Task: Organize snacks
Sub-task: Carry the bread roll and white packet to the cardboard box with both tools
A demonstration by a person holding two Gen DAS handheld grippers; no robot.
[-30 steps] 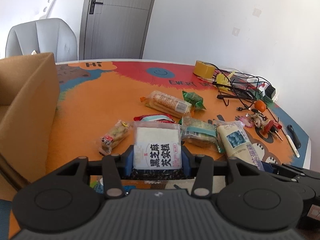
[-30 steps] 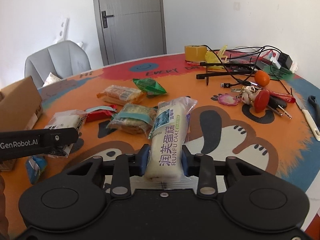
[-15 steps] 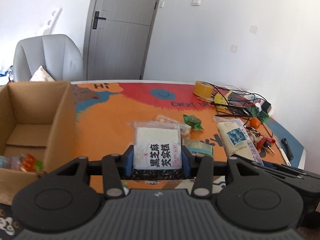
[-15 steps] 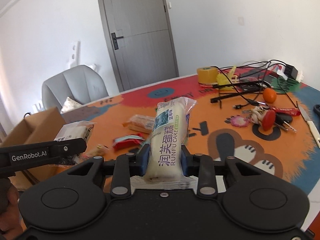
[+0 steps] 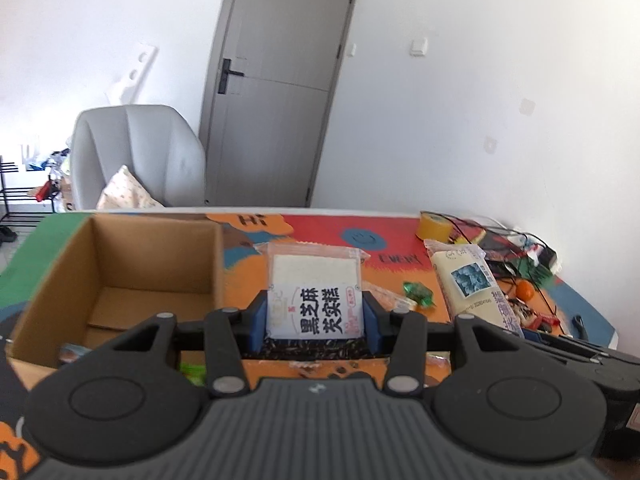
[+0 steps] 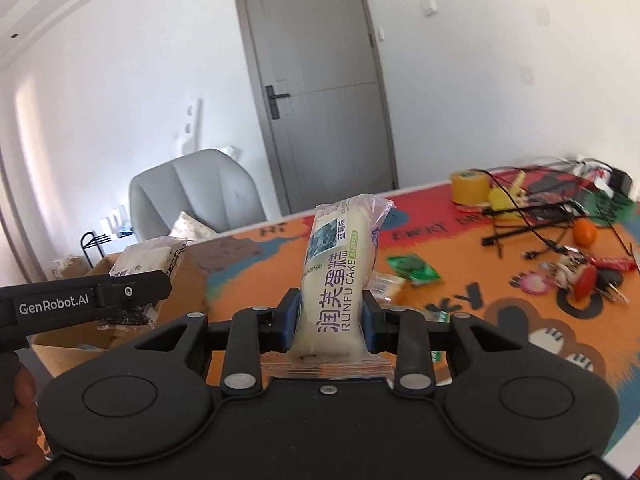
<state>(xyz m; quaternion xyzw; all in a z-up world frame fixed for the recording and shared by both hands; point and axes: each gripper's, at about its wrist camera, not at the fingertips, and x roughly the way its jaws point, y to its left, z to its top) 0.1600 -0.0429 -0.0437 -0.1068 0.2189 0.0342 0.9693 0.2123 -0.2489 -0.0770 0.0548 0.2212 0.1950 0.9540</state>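
The sesame cake packet (image 5: 315, 300) is being clamped by the left hand-held gripper (image 5: 315, 320), just right of the open cardboard box (image 5: 120, 256). The long Runfu cake (image 6: 340, 276), pointing forward, is being clamped in the right hand-held gripper (image 6: 331, 320), farther off over the table (image 6: 500, 320).

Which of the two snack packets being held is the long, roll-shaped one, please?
The cream Runfu Cake packet in the right hand-held gripper; the left hand-held gripper clamps a flat, square black-sesame cake packet.

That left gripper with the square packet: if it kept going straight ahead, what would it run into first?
Probably the orange tabletop just right of the cardboard box. The left gripper tilts down and its sesame packet leads, though depth is hard to judge.
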